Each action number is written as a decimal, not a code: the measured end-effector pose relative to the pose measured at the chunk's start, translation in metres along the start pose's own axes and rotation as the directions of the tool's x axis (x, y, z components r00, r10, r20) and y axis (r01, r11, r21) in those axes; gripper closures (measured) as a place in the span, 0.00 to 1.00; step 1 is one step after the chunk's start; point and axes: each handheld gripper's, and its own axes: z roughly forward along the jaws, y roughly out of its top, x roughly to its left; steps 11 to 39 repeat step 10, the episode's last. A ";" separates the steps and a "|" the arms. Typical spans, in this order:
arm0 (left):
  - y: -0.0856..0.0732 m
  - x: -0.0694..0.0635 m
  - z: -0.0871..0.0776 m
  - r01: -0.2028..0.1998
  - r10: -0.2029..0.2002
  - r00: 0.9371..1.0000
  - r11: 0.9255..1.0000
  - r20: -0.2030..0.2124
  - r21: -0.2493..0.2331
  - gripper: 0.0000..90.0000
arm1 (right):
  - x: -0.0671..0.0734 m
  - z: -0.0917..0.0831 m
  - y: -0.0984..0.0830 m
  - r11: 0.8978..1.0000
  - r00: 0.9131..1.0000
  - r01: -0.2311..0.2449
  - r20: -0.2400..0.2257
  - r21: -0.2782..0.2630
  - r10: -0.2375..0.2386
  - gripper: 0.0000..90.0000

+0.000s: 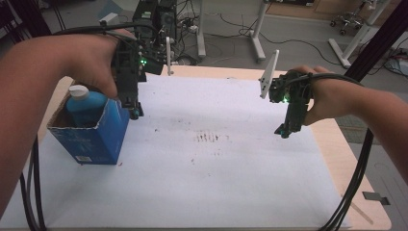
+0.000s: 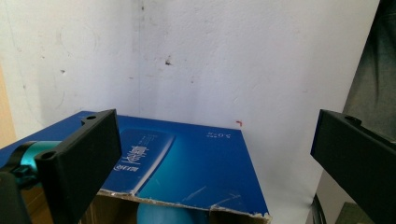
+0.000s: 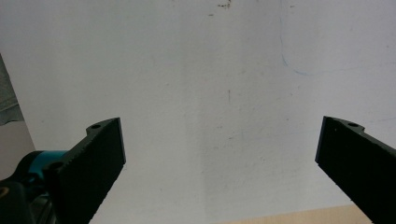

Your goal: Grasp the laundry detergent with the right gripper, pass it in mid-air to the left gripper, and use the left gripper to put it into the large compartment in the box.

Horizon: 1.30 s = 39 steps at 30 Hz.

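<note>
A blue cardboard box [image 1: 96, 134] stands open-topped at the left of the white sheet [image 1: 202, 173]. Inside it sits a blue bottle [image 1: 85, 107] with a white cap [image 1: 79, 91]. My left gripper [image 1: 133, 111] hangs at the box's far right corner, jaws pointing down. In the left gripper view the jaws are spread wide, the left gripper [image 2: 219, 154] open above the box's blue side [image 2: 187, 163], with the bottle's rounded top [image 2: 168, 217] just below. My right gripper [image 1: 284, 131] hovers over the sheet's right part; seen from its own camera, the right gripper [image 3: 219, 158] is open with nothing between the jaws.
The white sheet covers most of a light wooden table [image 1: 356, 159]; faint dark smudges [image 1: 209, 137] mark its middle. Black cables [image 1: 351, 192] trail off both sides. Beyond the table stand desk legs [image 1: 257, 38] and equipment [image 1: 154, 19] on the floor.
</note>
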 end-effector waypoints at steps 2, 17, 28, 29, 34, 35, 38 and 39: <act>0.002 0.000 0.000 -0.003 0.003 1.000 1.000 0.002 -0.002 0.02 | 0.000 0.000 0.000 1.000 1.000 -0.002 0.002 0.001 0.002 0.01; 0.006 -0.001 0.000 -0.006 0.006 1.000 1.000 0.000 -0.010 0.02 | 0.003 -0.001 -0.002 1.000 1.000 -0.002 0.007 0.002 0.002 0.01; 0.006 -0.001 0.000 -0.006 0.006 1.000 1.000 0.000 -0.010 0.02 | 0.003 -0.001 -0.002 1.000 1.000 -0.002 0.007 0.002 0.002 0.01; 0.006 -0.001 0.000 -0.006 0.006 1.000 1.000 0.000 -0.010 0.02 | 0.003 -0.001 -0.002 1.000 1.000 -0.002 0.007 0.002 0.002 0.01; 0.006 -0.001 0.000 -0.006 0.006 1.000 1.000 0.000 -0.010 0.02 | 0.003 -0.001 -0.002 1.000 1.000 -0.002 0.007 0.002 0.002 0.01; 0.006 -0.001 0.000 -0.006 0.006 1.000 1.000 0.000 -0.010 0.02 | 0.003 -0.001 -0.002 1.000 1.000 -0.002 0.007 0.002 0.002 0.01; 0.006 -0.001 0.000 -0.006 0.006 1.000 1.000 0.000 -0.010 0.02 | 0.003 -0.001 -0.002 1.000 1.000 -0.002 0.007 0.002 0.002 0.01; 0.006 -0.001 0.000 -0.006 0.006 1.000 1.000 0.000 -0.010 0.02 | 0.003 -0.001 -0.002 1.000 1.000 -0.002 0.007 0.002 0.002 0.01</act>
